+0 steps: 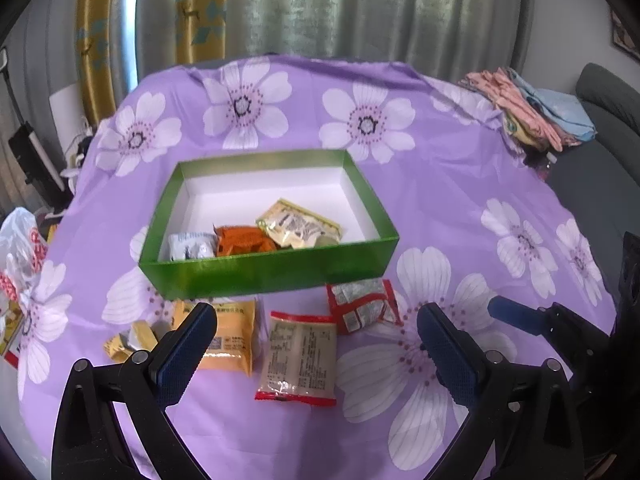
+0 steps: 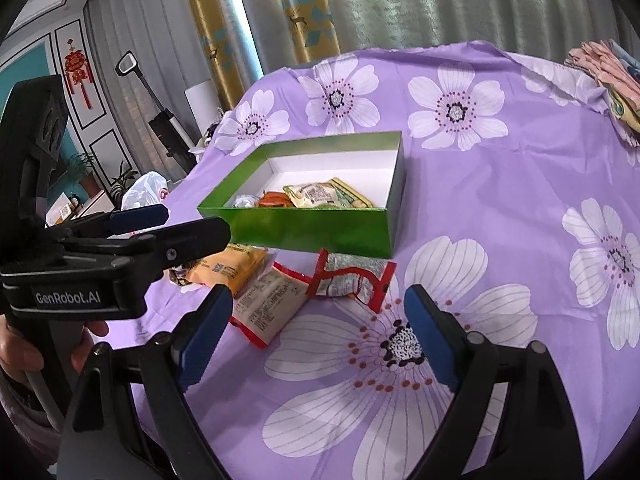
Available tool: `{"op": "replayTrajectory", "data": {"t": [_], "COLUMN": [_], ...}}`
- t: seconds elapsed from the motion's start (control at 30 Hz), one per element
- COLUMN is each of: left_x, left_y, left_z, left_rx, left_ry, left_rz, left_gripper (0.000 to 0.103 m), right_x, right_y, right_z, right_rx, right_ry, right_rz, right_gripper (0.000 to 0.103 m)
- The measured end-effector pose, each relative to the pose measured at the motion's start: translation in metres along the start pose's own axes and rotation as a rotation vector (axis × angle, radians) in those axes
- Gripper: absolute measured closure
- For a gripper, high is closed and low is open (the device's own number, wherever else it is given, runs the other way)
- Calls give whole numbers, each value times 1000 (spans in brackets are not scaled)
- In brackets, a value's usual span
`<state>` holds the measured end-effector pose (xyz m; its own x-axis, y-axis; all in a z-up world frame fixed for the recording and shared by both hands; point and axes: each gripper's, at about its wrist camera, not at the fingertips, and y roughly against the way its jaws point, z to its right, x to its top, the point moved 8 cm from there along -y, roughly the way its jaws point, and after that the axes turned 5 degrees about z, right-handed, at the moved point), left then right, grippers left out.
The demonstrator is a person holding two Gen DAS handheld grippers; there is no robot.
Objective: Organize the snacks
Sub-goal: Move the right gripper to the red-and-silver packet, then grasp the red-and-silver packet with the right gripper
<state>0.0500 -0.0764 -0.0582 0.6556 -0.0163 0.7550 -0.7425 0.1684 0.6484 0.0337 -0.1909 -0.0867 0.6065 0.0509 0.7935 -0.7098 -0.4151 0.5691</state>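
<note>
Purple cloth with big white flowers covers the worktop (image 1: 460, 184), and a green box (image 1: 264, 268) with a white inside sits near its middle. Three snacks lie in the box against its near wall: a silver-white packet (image 1: 191, 245), an orange one (image 1: 244, 242) and a pale gold one (image 1: 298, 225). Just outside that wall, toward the near edge, four more wait: a small yellow piece (image 1: 130, 340), an orange-yellow packet (image 1: 232, 340), a pale red-trimmed packet (image 1: 298, 356) and a crumpled red one (image 1: 362, 306). Left gripper (image 1: 316, 340) hangs over the pale packet, jaws spread wide and grasping nothing, one finger in front of the orange-yellow packet. Right gripper (image 2: 318, 332) is spread wide too, empty, above a printed flower beside the pale packet. From its view the left tool and the hand (image 2: 24, 350) holding it block the left part of the row. Folded cloths (image 1: 532, 114) sit at the far right corner; a white plastic bag (image 1: 20, 248) sits off the left edge.
</note>
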Motion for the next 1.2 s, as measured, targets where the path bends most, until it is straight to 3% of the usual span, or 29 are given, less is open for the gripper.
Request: {"op": "replayTrajectory", "data": {"t": [0.2, 0.57, 0.93, 1.2], "left_x": [-11, -30, -24, -30], "left_y": [-17, -56, -96, -126], "left_z": [-2, 3, 26, 31], "left_rx": [-29, -173, -253, -264], "left_ry": [33, 128, 96, 102], "left_rz": [-57, -159, -219, -284], "left_gripper": [3, 3, 3, 5], "right_x": [-11, -34, -32, -26], "right_y": [-13, -44, -80, -105], "right_z": [8, 23, 34, 33], "right_rx": [2, 9, 41, 57], "right_ry": [-21, -77, -121, -105], "right_rz": [-40, -123, -150, -174], "right_gripper": [15, 15, 16, 18]}}
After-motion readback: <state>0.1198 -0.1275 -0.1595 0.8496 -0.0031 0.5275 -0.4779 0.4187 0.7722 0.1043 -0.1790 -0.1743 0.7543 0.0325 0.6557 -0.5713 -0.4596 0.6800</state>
